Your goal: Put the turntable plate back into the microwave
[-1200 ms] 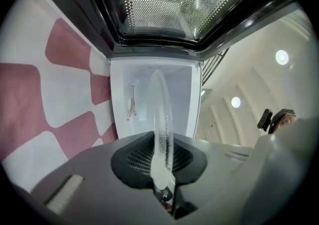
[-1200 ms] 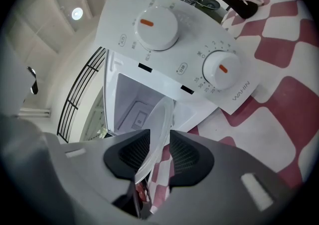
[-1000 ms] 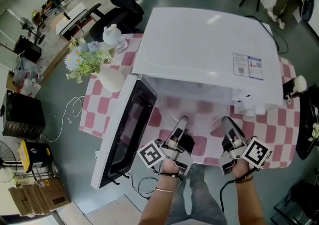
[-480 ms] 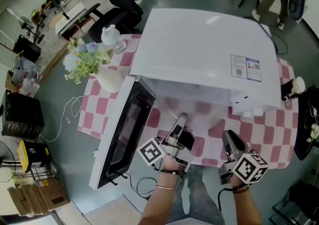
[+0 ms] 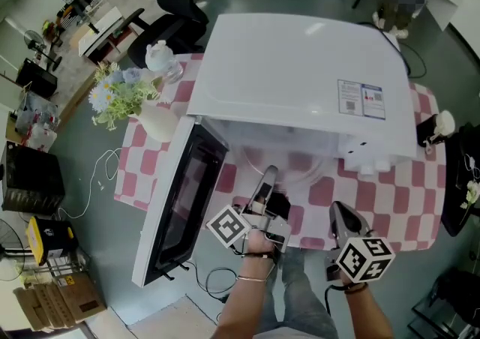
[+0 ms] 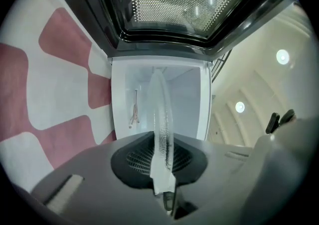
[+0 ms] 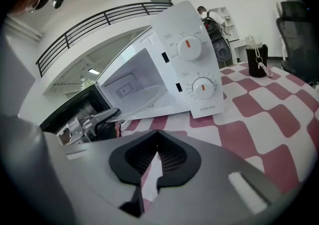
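Where its two dark pads meet, the left gripper (image 5: 268, 178) is clamped on the rim of the clear glass plate (image 6: 160, 112), which shows edge-on between them in the left gripper view and reaches forward into the white cavity of the microwave (image 5: 300, 75). From the head view the plate lies roughly flat at the mouth of that cavity, partly inside it, with the gripper pointing in from the front. Whether the plate rests on the cavity floor cannot be told. The right gripper (image 7: 157, 148) has its jaws drawn together with nothing between them. It hangs tilted downward over the pink-and-white checked tablecloth (image 5: 390, 202), apart from the plate and just to the right of the left gripper, in front of the control panel with its two knobs (image 7: 188, 45). The microwave door (image 5: 184, 202) stands swung wide open on the left side, its dark window facing the person. Behind the door, on the far left corner of the table, stands a white vase of flowers (image 5: 120, 94), and a black office chair (image 5: 169, 0) sits on the floor beyond the table
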`<state>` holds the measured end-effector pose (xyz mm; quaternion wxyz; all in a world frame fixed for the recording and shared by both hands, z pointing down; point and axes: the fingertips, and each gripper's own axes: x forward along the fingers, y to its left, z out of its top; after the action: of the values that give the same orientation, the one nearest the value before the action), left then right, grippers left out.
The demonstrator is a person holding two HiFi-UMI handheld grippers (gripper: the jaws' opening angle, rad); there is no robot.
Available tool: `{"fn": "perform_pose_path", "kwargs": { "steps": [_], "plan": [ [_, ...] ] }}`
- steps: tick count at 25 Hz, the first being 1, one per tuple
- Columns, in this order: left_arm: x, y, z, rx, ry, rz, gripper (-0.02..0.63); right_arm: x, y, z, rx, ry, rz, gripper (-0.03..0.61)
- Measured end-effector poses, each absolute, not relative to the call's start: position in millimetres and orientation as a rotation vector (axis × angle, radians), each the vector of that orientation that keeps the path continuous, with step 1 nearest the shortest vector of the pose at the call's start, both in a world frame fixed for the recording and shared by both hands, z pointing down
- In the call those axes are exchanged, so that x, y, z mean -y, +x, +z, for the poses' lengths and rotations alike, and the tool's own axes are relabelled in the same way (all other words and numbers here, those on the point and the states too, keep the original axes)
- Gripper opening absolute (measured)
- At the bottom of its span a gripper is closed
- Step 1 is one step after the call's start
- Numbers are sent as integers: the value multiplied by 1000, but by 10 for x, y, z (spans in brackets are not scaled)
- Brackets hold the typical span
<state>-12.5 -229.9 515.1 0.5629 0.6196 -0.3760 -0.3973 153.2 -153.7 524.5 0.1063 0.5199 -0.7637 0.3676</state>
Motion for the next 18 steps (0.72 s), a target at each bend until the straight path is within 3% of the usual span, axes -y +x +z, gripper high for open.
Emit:
{"fn": "perform_pose_path", "kwargs": {
  "steps": [18],
  "plan": [
    [2604,-142,5186,899,1430,-946,32,1322,1277,5427,2215,1438,1052,9]
  ]
}}
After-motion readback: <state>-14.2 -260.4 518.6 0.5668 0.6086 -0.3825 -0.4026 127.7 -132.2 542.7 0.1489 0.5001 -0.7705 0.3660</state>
